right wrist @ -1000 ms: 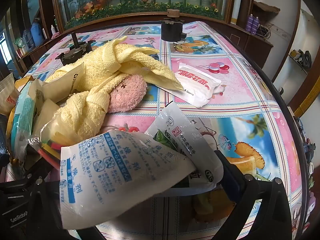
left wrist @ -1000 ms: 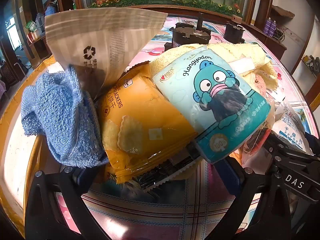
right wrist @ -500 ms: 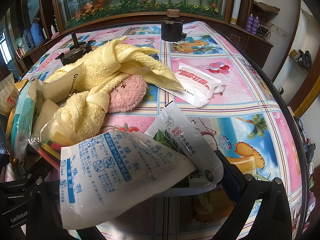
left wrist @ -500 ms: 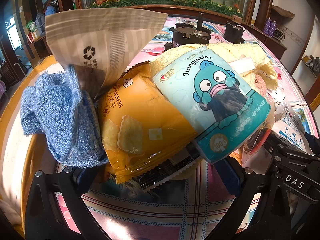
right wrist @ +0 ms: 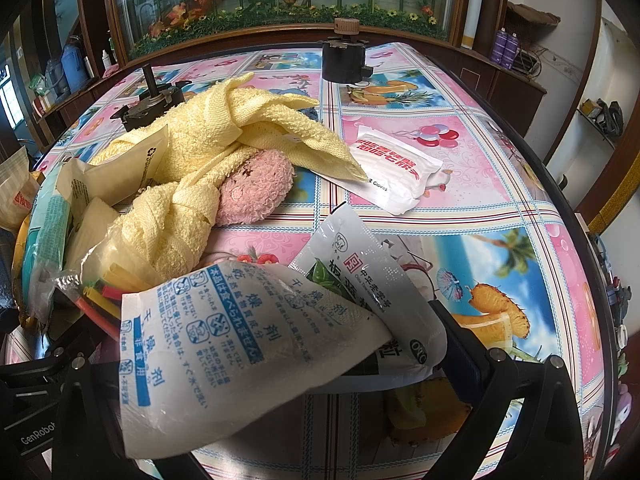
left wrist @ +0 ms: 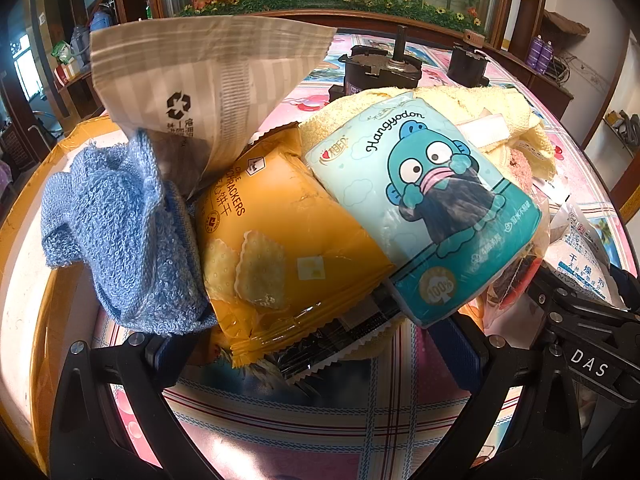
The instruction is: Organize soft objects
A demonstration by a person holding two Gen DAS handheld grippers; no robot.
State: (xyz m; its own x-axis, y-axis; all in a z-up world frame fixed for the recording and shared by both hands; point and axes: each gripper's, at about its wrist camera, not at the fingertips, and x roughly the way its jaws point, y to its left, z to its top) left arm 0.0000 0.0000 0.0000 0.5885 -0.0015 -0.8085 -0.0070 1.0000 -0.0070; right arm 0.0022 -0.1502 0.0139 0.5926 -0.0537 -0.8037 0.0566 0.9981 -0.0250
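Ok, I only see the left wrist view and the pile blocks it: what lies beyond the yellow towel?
Observer: A white gloves packet with red print lies flat on the tablecloth; the tip of the yellow towel overlaps its left edge.
Operator: Is the right gripper holding anything?
Observer: The right gripper is open wide; a blue-printed sachet lies across the gap between its fingers.
Operator: Anything under it?
Observer: A green-printed sachet sticks out from beneath, toward the right finger.
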